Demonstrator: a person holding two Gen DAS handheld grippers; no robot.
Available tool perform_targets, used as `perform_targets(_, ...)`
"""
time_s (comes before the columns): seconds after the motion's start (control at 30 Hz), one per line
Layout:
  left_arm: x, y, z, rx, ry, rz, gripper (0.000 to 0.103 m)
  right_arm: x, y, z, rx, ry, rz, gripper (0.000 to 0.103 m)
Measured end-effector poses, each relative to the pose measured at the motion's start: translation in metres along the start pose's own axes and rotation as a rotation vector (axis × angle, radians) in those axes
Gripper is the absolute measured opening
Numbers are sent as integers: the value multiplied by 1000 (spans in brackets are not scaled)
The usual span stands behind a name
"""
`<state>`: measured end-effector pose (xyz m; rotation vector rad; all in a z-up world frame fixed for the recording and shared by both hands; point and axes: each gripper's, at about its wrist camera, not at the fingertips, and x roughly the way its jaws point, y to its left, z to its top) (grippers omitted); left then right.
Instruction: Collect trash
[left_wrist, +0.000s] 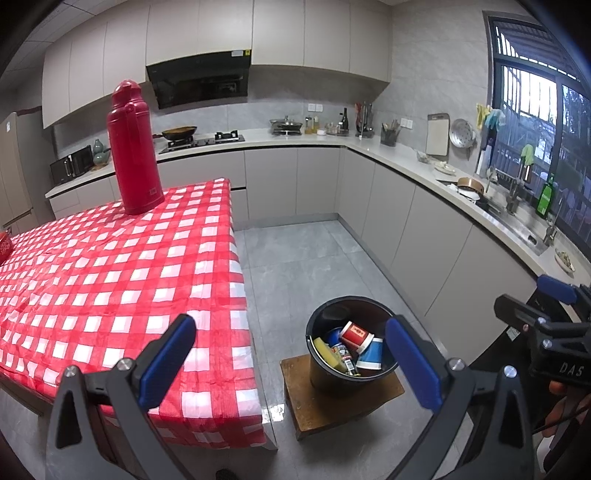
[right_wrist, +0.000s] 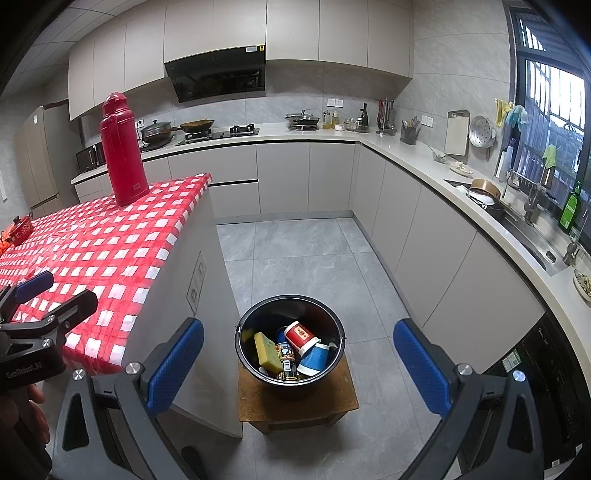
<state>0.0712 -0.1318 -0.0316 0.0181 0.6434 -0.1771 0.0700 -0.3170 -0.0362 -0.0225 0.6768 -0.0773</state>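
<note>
I hold both grippers above the floor beside the table (left_wrist: 122, 266), each spread wide with nothing between its fingers. My left gripper (left_wrist: 291, 365) hangs over the table's corner; my right gripper (right_wrist: 297, 363) frames the bucket (right_wrist: 243, 350). The bucket stands on a low wooden stool (right_wrist: 347, 400) and holds the trash: a red cup (right_wrist: 301, 336), a blue cup (right_wrist: 314, 360), a yellow sponge (right_wrist: 266, 350) and a can (right_wrist: 286, 360). A red flask (left_wrist: 133, 151) stands upright on the table's far end.
</note>
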Motion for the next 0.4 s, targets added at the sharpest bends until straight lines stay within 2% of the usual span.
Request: perform_targets(0.4, -1, 0, -1, 27, 4, -30, 103, -2, -2, -2, 2, 1, -1, 103)
